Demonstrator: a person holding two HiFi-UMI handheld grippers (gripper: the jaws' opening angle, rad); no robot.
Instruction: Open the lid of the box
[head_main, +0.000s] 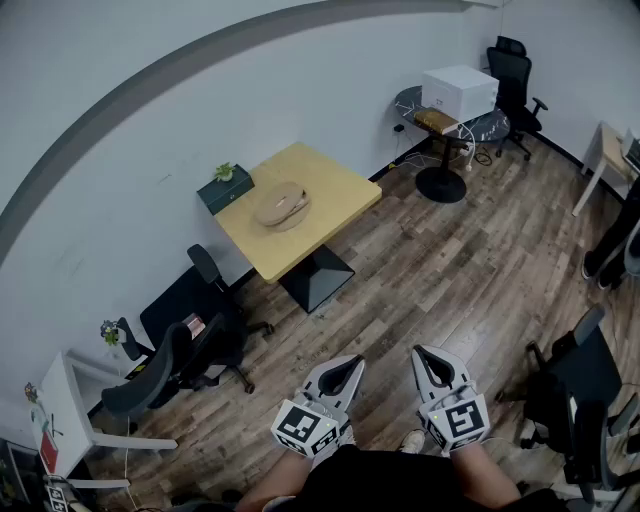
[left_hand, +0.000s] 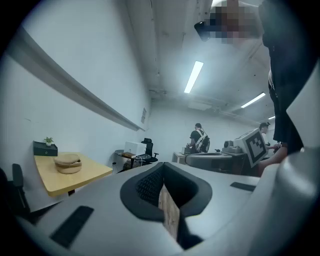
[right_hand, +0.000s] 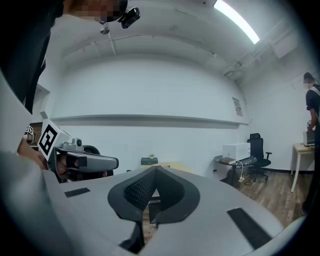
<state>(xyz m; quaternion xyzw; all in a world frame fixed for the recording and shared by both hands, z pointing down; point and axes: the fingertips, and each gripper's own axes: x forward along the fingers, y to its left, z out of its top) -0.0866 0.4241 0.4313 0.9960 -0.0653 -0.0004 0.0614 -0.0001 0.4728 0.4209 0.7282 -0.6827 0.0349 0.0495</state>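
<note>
The box (head_main: 281, 205) is a round tan container with its lid on, resting on a yellow table (head_main: 330, 200) far across the room by the wall. It also shows small at the left of the left gripper view, box (left_hand: 67, 163). My left gripper (head_main: 352, 361) and right gripper (head_main: 421, 351) are held low near my body, side by side over the wooden floor, well short of the table. Both have their fingertips together with nothing between them, as seen at the left gripper (left_hand: 162, 165) and the right gripper (right_hand: 155, 169).
A dark green box with a small plant (head_main: 224, 187) sits on the table beside the wall. Black office chairs (head_main: 190, 350) stand at the left and right (head_main: 580, 400). A white box (head_main: 459, 92) sits on a round glass table at the back. A person (head_main: 612, 245) stands at the right edge.
</note>
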